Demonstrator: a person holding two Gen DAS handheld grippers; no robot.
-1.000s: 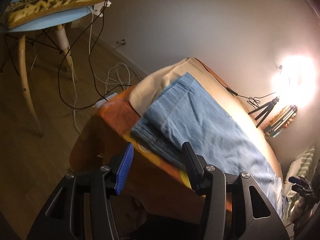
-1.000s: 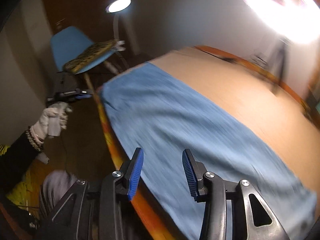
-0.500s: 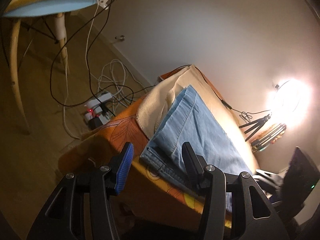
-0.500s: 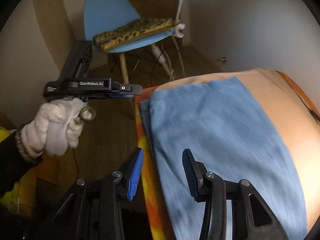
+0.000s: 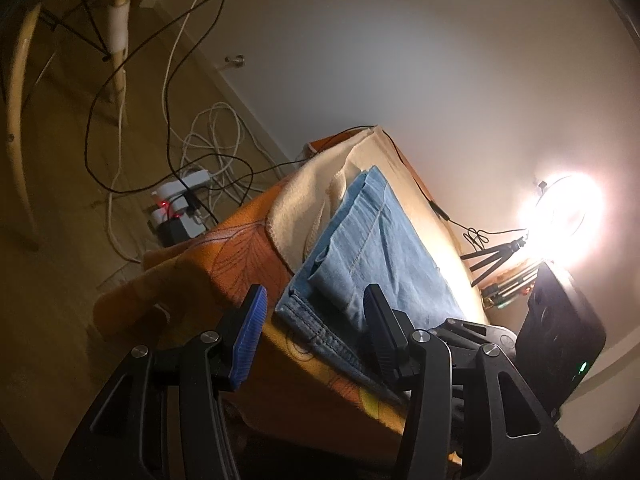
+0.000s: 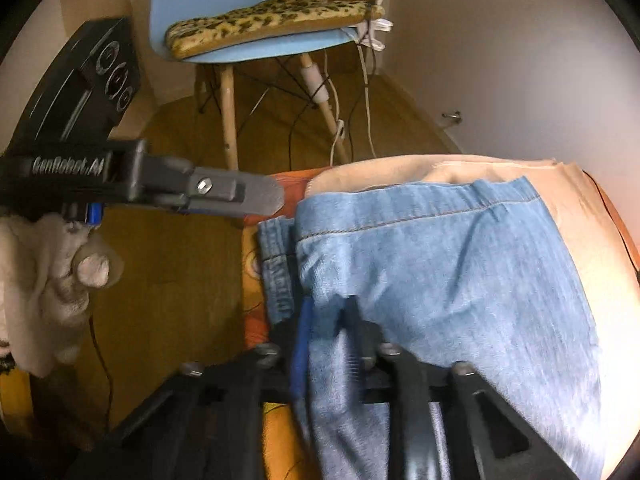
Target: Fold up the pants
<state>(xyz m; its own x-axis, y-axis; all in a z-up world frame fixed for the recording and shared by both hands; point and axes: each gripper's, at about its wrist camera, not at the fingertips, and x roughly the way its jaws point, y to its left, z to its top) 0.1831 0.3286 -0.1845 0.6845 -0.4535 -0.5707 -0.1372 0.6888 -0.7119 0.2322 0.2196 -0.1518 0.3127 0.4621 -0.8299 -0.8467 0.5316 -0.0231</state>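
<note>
At the near table edge: the pants (image 6: 440, 264) lie lengthwise on a cream blanket (image 5: 304, 208), hem end overhanging the orange cloth (image 5: 240, 256).
Right gripper (image 6: 328, 320): fingers closed onto a bunched fold of denim at that edge.
Left gripper (image 5: 312, 320): jaws spread, empty, just short of the hem corner.
Step judged: securing both corners for the fold.
Advice: seize all layers squarely; lift both sides together.

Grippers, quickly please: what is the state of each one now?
Left gripper: open, holding nothing.
Right gripper: closed on the jeans.
</note>
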